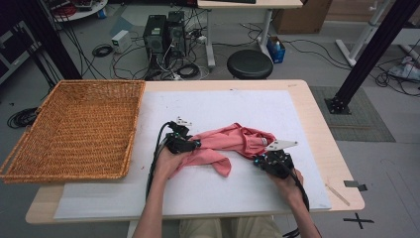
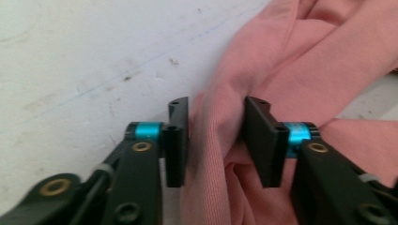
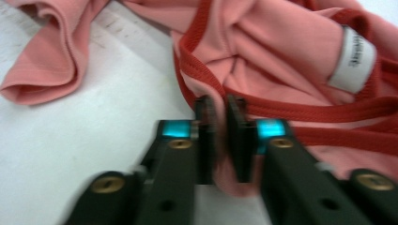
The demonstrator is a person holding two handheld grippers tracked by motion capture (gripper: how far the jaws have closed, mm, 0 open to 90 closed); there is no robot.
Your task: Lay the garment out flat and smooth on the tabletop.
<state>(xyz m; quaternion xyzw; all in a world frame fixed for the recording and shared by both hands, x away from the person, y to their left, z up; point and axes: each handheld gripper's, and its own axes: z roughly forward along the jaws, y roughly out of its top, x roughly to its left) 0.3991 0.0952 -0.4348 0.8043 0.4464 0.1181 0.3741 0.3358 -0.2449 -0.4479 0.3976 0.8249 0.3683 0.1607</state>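
Garment: a crumpled salmon-pink fabric garment with darker red trim [image 1: 233,144] is lying near the middle of the white sheet covering the light wooden table [image 1: 317,124]; one loose end is hanging toward the person's side.
Garment details: in the right gripper view a white sewn-in label [image 3: 353,60] is showing on the pink fabric, next to the red ribbed edge; the print on it is too blurred to read.
Left gripper: the black left gripper with blue joints [image 2: 216,136] is sitting at the left end of the garment, and the person's hand is holding it from below in the high view [image 1: 182,141].
Left jaws: they are standing partly apart, and a thick fold of the pink fabric is filling the gap between them; both pads are pressing on this fold.
Right gripper: the black right gripper [image 3: 221,136] is lying at the right end of the garment [image 1: 271,159], with its grey three-cornered plate on top.
Right jaws: they are nearly together and are pinching a thin piece of the fabric at the red trim.
Basket: a large woven wicker basket [image 1: 74,129] is standing on the left part of the table, well apart from the garment.
Floor behind: a round black stool [image 1: 250,63] is standing beyond the far table edge.
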